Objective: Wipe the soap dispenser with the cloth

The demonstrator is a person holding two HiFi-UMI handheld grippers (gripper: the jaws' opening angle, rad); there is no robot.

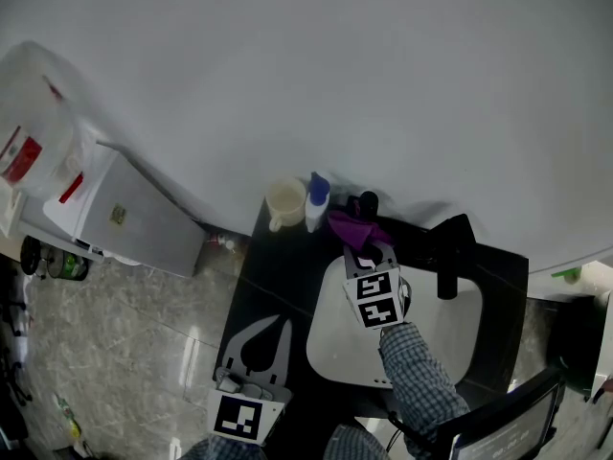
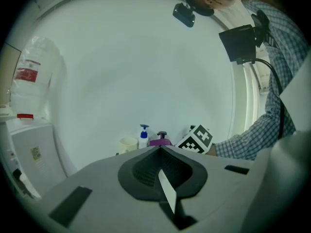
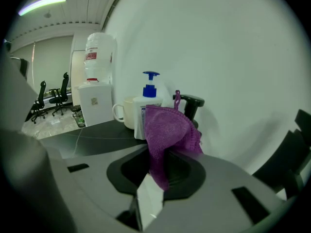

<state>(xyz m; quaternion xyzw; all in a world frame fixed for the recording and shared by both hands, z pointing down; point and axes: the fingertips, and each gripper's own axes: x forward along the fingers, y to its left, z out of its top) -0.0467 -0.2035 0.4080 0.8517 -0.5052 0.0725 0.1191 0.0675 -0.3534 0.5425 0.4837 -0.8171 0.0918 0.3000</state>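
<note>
Right gripper (image 1: 361, 250): I've got it clamped on the cloth (image 3: 167, 129).
Soap dispenser (image 3: 147, 107): upright, just ahead-left of it.
Left gripper (image 1: 269, 331): closed empty, well behind.

Soft, fairly dim indoor light gives all three views a cool greenish cast. The pale wall (image 1: 383, 65) is evenly lit and free of glare, with a faint grey shadow just above the far edge of the dark table (image 1: 278, 266). The polished floor (image 1: 124, 333) carries pale glints. In the right gripper view a ceiling light strip (image 3: 41, 4) glows at upper left, slightly blown out. Both gripper views are fisheye circles with black corners and lines that bend near the rim. The purple cloth (image 3: 167, 130) is sharp. The grey body of the left tool (image 2: 160, 148) nearest the lens looks soft, possibly out of focus. The head view is grainy.
</note>
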